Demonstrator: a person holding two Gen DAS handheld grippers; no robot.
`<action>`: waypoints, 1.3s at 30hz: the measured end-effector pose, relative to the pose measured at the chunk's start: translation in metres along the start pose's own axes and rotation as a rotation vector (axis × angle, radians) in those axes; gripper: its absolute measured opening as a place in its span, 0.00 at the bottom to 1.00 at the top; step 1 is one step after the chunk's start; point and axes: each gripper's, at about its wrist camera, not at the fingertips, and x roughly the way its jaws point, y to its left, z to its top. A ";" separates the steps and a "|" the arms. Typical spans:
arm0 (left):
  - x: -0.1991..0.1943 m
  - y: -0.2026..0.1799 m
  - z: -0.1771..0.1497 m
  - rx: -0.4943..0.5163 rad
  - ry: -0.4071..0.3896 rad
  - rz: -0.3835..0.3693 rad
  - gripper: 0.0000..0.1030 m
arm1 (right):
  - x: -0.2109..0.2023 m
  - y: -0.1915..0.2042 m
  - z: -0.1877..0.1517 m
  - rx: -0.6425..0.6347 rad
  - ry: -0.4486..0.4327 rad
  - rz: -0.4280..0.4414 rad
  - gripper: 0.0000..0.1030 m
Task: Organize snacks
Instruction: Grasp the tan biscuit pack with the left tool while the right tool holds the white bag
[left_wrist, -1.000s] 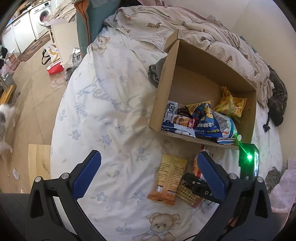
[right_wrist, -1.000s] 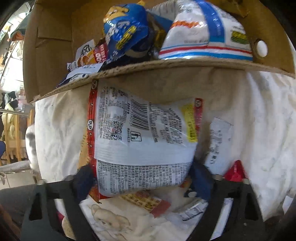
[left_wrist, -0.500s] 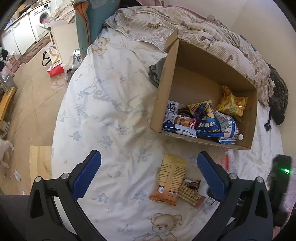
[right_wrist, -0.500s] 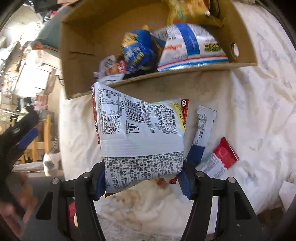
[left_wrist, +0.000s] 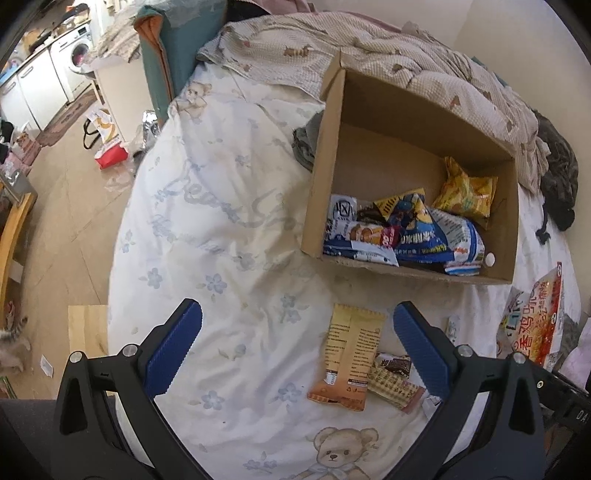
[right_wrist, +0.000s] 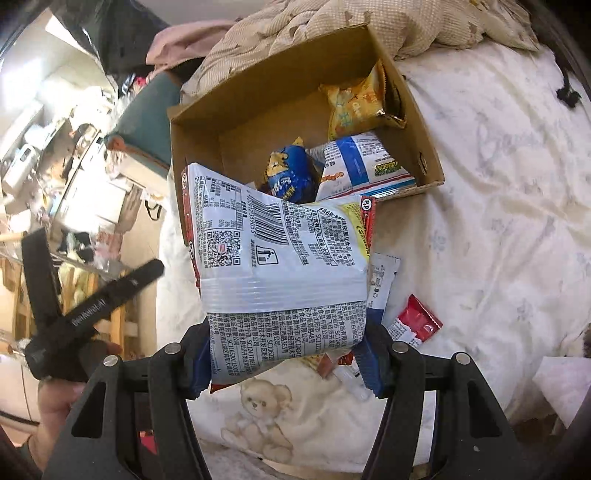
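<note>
Our right gripper (right_wrist: 284, 360) clamps the white snack bag (right_wrist: 277, 258) above the bed (right_wrist: 498, 221); our left gripper (left_wrist: 295, 350) hangs wide open, empty.

Setting: lived-in home, bedroom open to a laundry/kitchen corner.

Bed (left_wrist: 207, 229) under a white sheet printed with teddy bears and blue flowers; rumpled checked quilt (left_wrist: 388, 48) bunched along its far edge by the wall. Front-loading washing machine (left_wrist: 75, 61) and white cabinets (left_wrist: 26, 92) at far left, past a tiled floor (left_wrist: 66, 192) strewn with bags. Wooden furniture at the left edge.
</note>
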 end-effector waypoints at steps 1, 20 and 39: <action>0.004 -0.002 -0.001 0.004 0.010 -0.004 0.99 | 0.001 -0.001 -0.001 -0.003 0.001 -0.005 0.63; 0.090 -0.047 -0.046 0.183 0.343 -0.012 0.29 | 0.019 -0.002 0.009 0.016 0.011 -0.020 0.64; 0.016 -0.012 -0.039 0.169 0.126 0.068 0.18 | 0.012 0.006 0.006 0.011 -0.024 -0.017 0.63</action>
